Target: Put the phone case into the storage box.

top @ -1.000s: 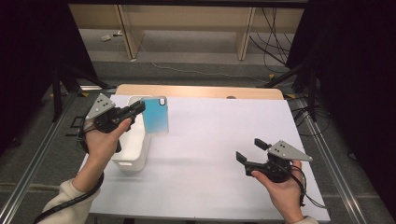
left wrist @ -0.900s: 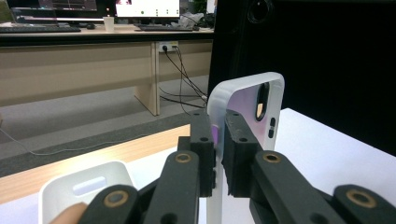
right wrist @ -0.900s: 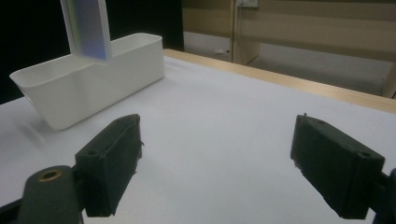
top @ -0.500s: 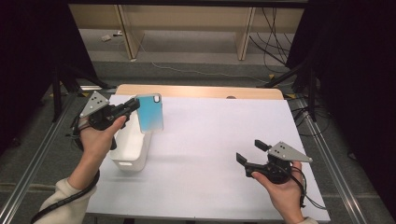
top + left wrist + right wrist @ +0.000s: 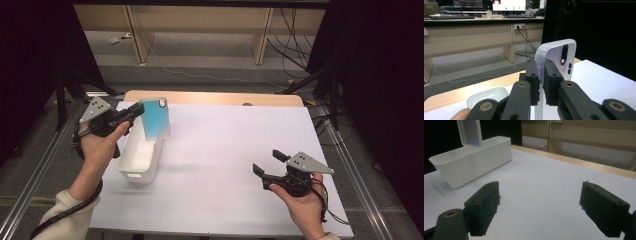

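A pale blue phone case (image 5: 155, 119) with a white rim hangs tilted over the far end of a white plastic bin (image 5: 140, 161). My left gripper (image 5: 139, 110) is shut on the case's edge, held in the left hand above the bin. In the left gripper view the jaws (image 5: 541, 72) pinch the case (image 5: 555, 50) below its camera cut-out, with the bin (image 5: 486, 96) underneath. My right gripper (image 5: 267, 161) stands open low over the table's right side with nothing between its fingers. In the right gripper view (image 5: 539, 205) the bin (image 5: 474, 157) and the case (image 5: 470, 132) lie ahead at the left.
The white table top (image 5: 230, 145) stretches between the bin and the right gripper. A wooden strip (image 5: 225, 98) runs along its far edge. Metal rails (image 5: 30, 175) flank the table. Cables (image 5: 215, 77) lie on the floor beyond, under desk legs.
The left gripper has shifted slightly left with the phone case, which now hangs more over the bin. The right gripper has stayed in place.
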Demonstrator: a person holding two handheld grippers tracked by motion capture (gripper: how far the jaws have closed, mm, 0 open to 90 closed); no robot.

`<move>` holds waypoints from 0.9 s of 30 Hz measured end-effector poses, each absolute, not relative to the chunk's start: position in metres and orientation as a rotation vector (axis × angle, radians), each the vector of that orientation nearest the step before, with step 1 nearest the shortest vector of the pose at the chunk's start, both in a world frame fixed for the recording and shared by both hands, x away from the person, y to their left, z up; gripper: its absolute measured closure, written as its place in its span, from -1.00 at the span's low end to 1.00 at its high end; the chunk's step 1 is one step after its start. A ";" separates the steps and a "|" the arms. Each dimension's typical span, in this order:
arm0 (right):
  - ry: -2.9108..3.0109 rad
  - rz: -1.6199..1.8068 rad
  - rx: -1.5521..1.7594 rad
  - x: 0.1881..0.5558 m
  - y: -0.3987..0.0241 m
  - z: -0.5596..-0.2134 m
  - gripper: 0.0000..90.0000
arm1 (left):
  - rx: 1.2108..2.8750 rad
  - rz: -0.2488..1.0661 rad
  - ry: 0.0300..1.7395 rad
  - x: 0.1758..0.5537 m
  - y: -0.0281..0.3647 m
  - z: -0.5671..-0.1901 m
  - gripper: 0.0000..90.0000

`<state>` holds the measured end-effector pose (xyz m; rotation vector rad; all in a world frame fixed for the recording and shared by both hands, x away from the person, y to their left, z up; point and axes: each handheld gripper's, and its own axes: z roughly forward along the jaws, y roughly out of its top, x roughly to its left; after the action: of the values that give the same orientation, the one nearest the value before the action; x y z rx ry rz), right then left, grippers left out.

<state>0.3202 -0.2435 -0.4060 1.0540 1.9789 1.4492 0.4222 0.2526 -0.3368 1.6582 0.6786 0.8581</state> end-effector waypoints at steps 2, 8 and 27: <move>1.979 1.450 1.055 0.320 -0.243 -0.406 -0.61 | 1.656 0.858 0.678 0.422 0.254 -0.336 0.85; 1.985 1.467 1.053 0.321 -0.243 -0.407 -0.61 | 1.644 0.856 0.676 0.423 0.257 -0.334 0.85; 1.996 1.439 1.060 0.319 -0.243 -0.409 -0.60 | 1.634 0.857 0.678 0.425 0.267 -0.330 0.85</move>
<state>0.3190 -0.2432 -0.4088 1.0600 1.9962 1.4386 0.4253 0.2669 -0.3297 1.6339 0.6775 0.8574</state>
